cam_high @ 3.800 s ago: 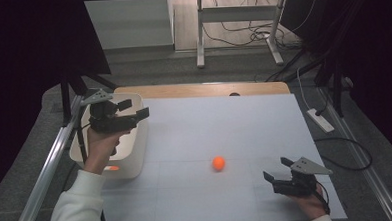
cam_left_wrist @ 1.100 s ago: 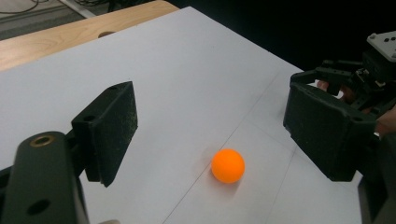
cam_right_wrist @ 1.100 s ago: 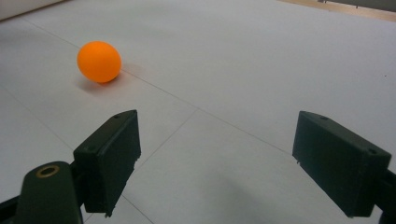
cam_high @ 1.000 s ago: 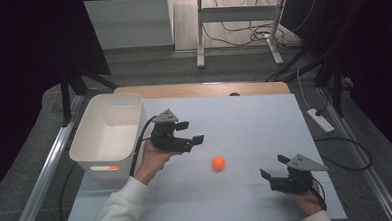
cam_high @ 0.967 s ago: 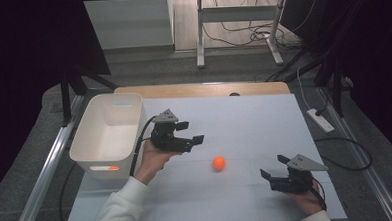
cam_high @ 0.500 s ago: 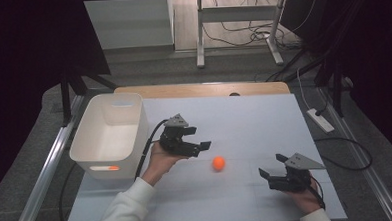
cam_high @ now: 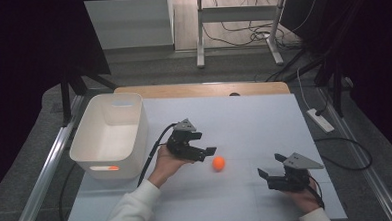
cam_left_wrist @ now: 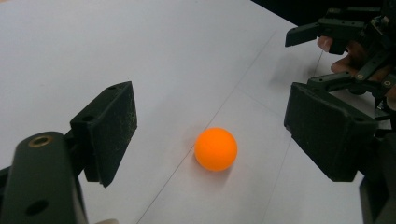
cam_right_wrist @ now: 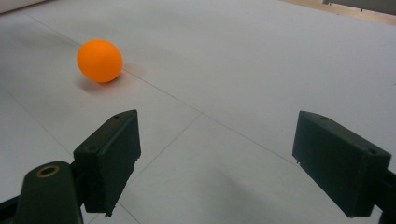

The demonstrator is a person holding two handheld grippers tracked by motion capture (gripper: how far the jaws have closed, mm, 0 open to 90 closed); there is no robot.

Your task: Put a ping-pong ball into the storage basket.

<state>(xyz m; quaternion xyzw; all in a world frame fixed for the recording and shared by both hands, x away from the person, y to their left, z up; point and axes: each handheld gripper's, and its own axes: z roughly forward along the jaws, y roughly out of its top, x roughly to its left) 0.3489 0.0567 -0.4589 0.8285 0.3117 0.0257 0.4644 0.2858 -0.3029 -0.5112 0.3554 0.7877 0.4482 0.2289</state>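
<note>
Orange ball [cam_high: 218, 163] lies on the white table sheet [cam_high: 244, 123], a little toward my side of the middle; being round, it has no long axis and no facing that I can tell. My left gripper [cam_high: 207, 152] hovers just beside it on its left in the high view, jaws spread wide and aimed at it; in the left gripper view the ball [cam_left_wrist: 215, 149] sits on the sheet between and beyond the two black pads [cam_left_wrist: 112, 126], touching neither. My right gripper [cam_high: 269, 168] rests near the table's near right corner, well apart from the ball, its jaws likewise spread with nothing between them; in the right gripper view the ball [cam_right_wrist: 100, 60] appears far off at upper left. Open sheet surrounds the ball on every side. A white bin [cam_high: 111, 134] stands along the left edge of the table, well apart from the ball, and a strip of bare wood [cam_high: 203, 89] marks the far edge. The ball is a plain, smooth, matte orange sphere without visible marking, casting a small soft shadow; thin faint lines in the sheet run beside it.
</note>
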